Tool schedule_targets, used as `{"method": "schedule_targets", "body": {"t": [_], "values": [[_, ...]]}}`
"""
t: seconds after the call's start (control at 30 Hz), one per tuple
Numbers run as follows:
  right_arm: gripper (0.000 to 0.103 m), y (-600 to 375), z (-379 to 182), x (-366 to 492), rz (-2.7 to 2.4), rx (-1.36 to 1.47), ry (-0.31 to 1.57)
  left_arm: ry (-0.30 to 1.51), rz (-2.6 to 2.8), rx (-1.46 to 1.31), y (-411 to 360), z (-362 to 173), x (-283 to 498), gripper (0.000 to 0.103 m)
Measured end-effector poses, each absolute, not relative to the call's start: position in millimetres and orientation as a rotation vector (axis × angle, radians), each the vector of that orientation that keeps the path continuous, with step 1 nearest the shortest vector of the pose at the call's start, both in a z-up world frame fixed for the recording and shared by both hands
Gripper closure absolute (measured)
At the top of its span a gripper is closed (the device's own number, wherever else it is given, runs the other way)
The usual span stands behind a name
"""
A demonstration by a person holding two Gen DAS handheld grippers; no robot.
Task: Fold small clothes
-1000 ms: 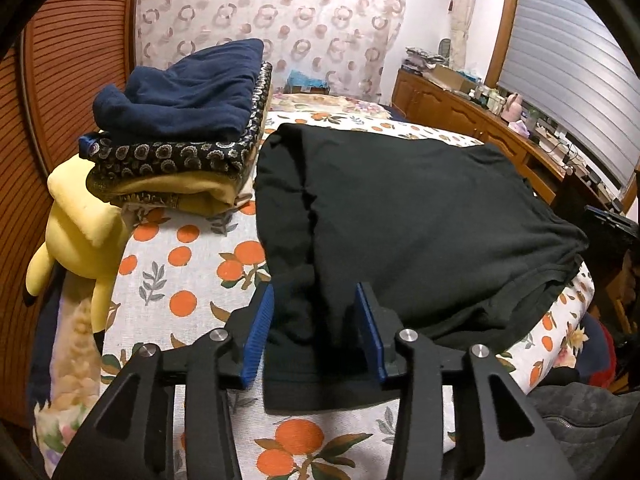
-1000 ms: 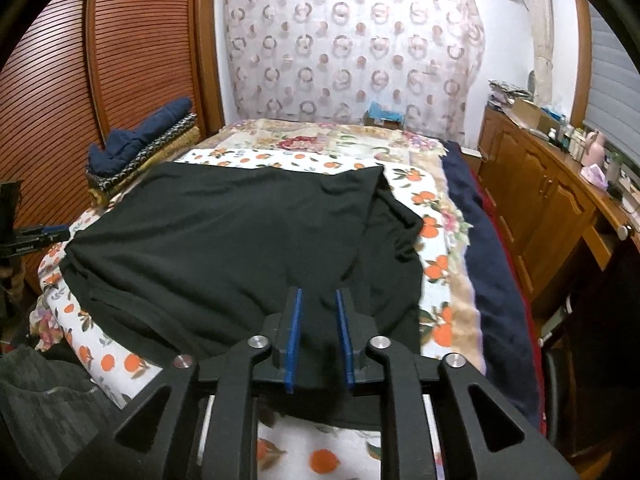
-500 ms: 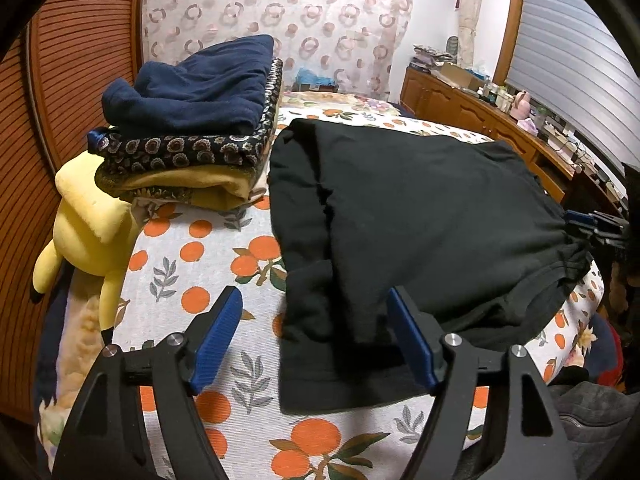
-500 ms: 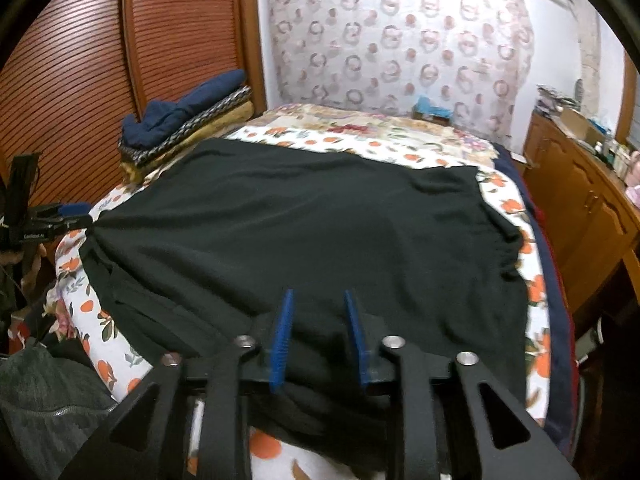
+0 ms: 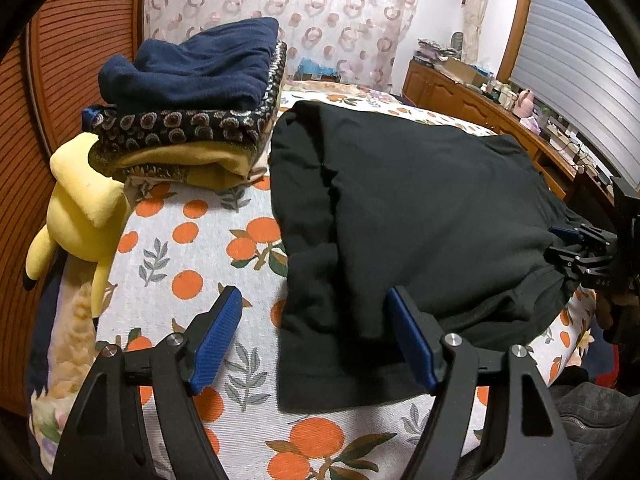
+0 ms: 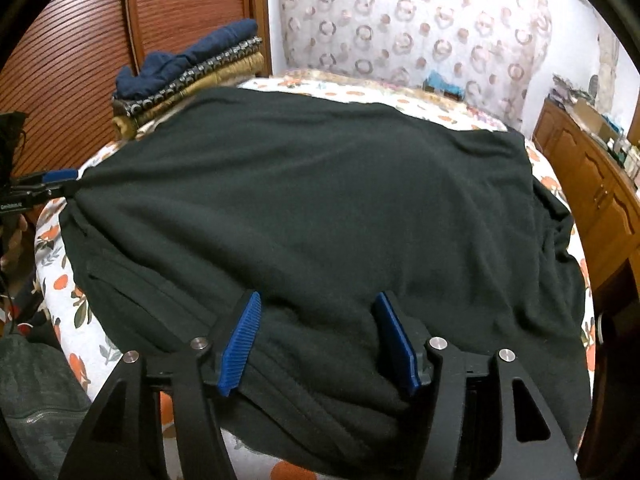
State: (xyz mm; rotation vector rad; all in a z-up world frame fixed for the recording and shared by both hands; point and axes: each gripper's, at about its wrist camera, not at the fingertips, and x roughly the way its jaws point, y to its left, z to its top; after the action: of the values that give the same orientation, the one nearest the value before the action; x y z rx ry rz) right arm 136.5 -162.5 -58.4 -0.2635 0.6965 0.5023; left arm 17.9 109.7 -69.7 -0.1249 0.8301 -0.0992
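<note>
A black garment (image 5: 400, 208) lies folded over on the orange-print bedspread (image 5: 192, 248); it fills the right wrist view (image 6: 320, 208). My left gripper (image 5: 314, 340) is open, its blue pads either side of the garment's near left corner, holding nothing. My right gripper (image 6: 318, 340) is open over the garment's near edge, holding nothing. The right gripper also shows at the garment's right edge in the left wrist view (image 5: 576, 248). The left gripper shows at the garment's left corner in the right wrist view (image 6: 44, 184).
A stack of folded clothes (image 5: 192, 108), navy on top, sits at the bed's far left by a yellow plush toy (image 5: 80, 208). A wooden slatted wardrobe (image 6: 80, 60) lines the left. A wooden dresser (image 5: 500, 120) with clutter stands right. A grey garment (image 6: 36, 392) lies below the bed edge.
Both grippers were shut on the black garment a second ago. Both have opened and let it go. The folded-over layer now lies spread on the bed.
</note>
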Motion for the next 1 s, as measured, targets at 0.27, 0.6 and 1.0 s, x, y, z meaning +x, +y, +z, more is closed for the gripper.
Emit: {"method": "schedule_targets", "body": {"t": [0.27, 0.6, 1.0], "values": [[0.03, -157.3, -67.2, 135.7, 0.495, -0.276, 0.658, 0.847, -0.107, -0.124, 106.2, -76.4, 21.0, 0.028], [0.026, -160.3, -73.5, 122.3, 0.493, -0.275, 0.642, 0.859, -0.105, -0.116, 106.4, -81.5, 21.7, 0.027], [0.025, -162.0, -72.3, 123.1, 0.496, -0.275, 0.643, 0.848, -0.124, -0.129, 103.1, -79.3, 23.6, 0.027]]}}
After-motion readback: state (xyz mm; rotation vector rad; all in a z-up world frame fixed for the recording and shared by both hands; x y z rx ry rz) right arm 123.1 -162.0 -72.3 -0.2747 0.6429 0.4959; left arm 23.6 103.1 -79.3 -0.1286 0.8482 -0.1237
